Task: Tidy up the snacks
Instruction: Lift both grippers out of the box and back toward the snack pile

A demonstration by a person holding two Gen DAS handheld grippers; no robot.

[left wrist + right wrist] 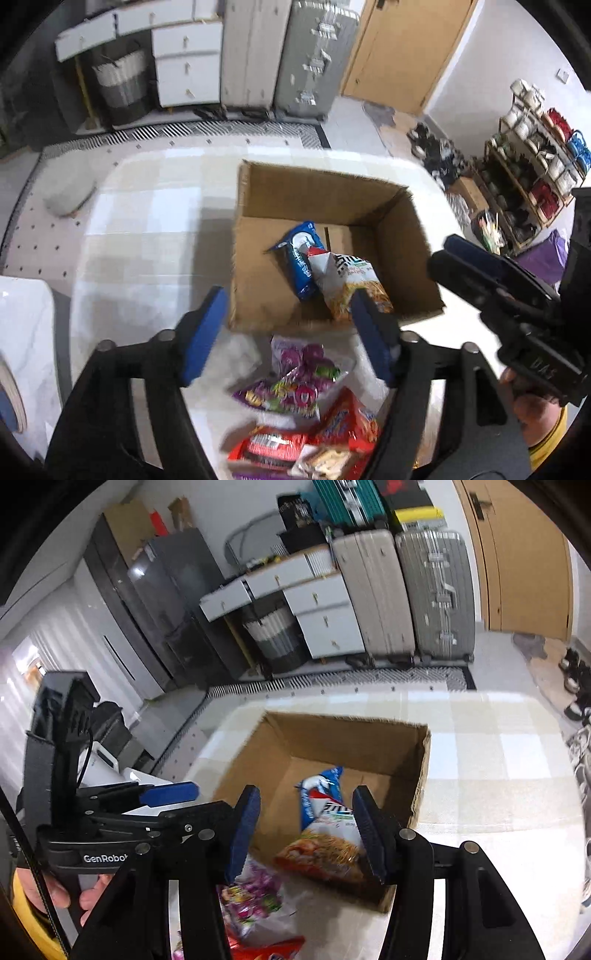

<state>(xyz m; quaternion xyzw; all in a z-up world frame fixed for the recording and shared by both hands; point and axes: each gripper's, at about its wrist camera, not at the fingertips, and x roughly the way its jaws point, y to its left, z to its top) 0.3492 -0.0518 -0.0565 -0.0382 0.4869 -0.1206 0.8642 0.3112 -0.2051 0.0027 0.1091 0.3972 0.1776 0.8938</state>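
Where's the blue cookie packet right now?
The blue cookie packet lies inside the open cardboard box on the table, on the box floor, with the white and orange noodle bag overlapping its right side in the left wrist view.

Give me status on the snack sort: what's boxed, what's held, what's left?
Boxed: blue cookie pack and noodle bag lie in the cardboard box. Held: nothing; left gripper and right gripper are both open and empty. Left: purple candy bag and red snack packs on the table in front of the box.
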